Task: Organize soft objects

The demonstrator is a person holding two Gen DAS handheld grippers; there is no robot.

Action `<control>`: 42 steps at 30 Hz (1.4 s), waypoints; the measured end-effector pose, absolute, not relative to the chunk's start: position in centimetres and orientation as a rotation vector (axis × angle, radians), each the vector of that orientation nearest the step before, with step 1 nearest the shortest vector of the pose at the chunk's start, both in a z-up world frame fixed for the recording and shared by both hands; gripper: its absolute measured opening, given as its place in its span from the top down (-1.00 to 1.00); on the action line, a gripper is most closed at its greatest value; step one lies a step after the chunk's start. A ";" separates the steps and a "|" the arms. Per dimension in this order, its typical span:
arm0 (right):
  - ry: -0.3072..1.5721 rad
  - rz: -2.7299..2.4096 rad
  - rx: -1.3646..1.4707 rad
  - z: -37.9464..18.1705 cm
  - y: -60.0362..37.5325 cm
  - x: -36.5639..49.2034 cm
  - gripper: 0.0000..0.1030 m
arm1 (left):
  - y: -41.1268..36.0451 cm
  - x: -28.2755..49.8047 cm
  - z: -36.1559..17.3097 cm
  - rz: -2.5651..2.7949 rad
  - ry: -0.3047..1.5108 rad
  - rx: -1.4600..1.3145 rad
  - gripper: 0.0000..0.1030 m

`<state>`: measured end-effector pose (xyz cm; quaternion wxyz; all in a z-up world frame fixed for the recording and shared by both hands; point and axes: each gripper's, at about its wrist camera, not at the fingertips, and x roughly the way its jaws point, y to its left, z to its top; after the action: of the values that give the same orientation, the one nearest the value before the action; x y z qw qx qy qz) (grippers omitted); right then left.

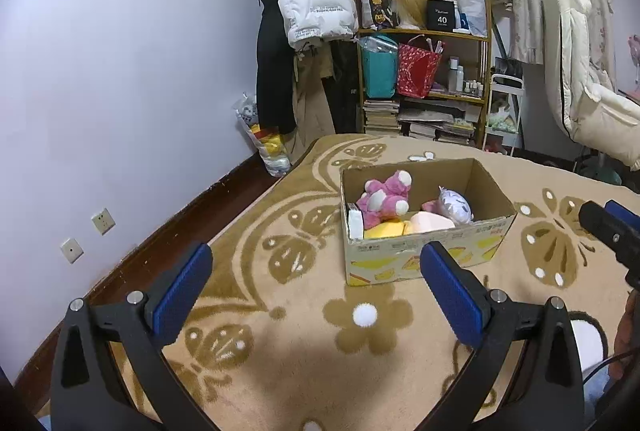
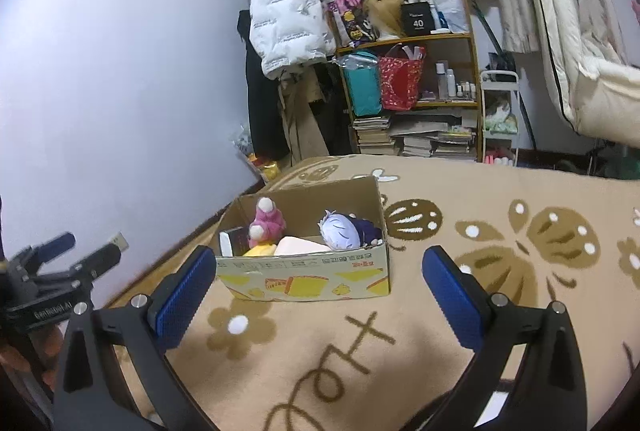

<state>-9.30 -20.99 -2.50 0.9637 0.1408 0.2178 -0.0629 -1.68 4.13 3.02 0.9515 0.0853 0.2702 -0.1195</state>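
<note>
Cardboard box (image 1: 424, 255) of soft toys on blanket (image 1: 280, 343).
Holds pink plush (image 1: 384, 197), white-haired doll (image 2: 340, 231); left gripper (image 1: 316, 267) and right gripper (image 2: 320, 271) both spread, empty.

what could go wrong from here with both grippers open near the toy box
1. The cardboard box sits loose on the plush blanket; a push from the left gripper may slide or tip it.
2. The pink plush rises to about rim height and could get knocked out.
3. The right gripper is close beside the left, so they might collide over the box.
</note>
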 end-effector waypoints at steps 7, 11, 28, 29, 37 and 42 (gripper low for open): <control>0.455 -0.147 0.307 -3.0 -21.6 -9.4 -1.00 | 3.1 -2.0 2.2 -0.247 0.559 0.223 -0.99; 0.485 -0.158 0.291 -3.8 -21.4 -8.8 -1.00 | 2.7 -1.9 1.8 -0.253 0.569 0.234 -0.99; 0.533 -0.127 0.178 -4.8 -18.7 -7.8 -1.00 | 2.8 -1.6 2.2 -0.254 0.543 0.209 -0.99; 0.534 -0.127 0.179 -4.9 -18.7 -7.8 -1.00 | 2.8 -1.6 2.2 -0.254 0.545 0.214 -0.99; 0.524 -0.135 0.182 -5.0 -18.6 -7.7 -1.00 | 2.7 -1.5 2.3 -0.251 0.550 0.221 -0.99; 0.509 -0.147 0.153 -4.8 -18.3 -7.9 -1.00 | 2.5 -1.6 2.2 -0.255 0.557 0.225 -0.99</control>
<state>-7.95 -18.32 -4.82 0.9622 0.0757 0.2514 -0.0724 -1.57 2.52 2.24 0.9472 0.1106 0.2735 -0.1252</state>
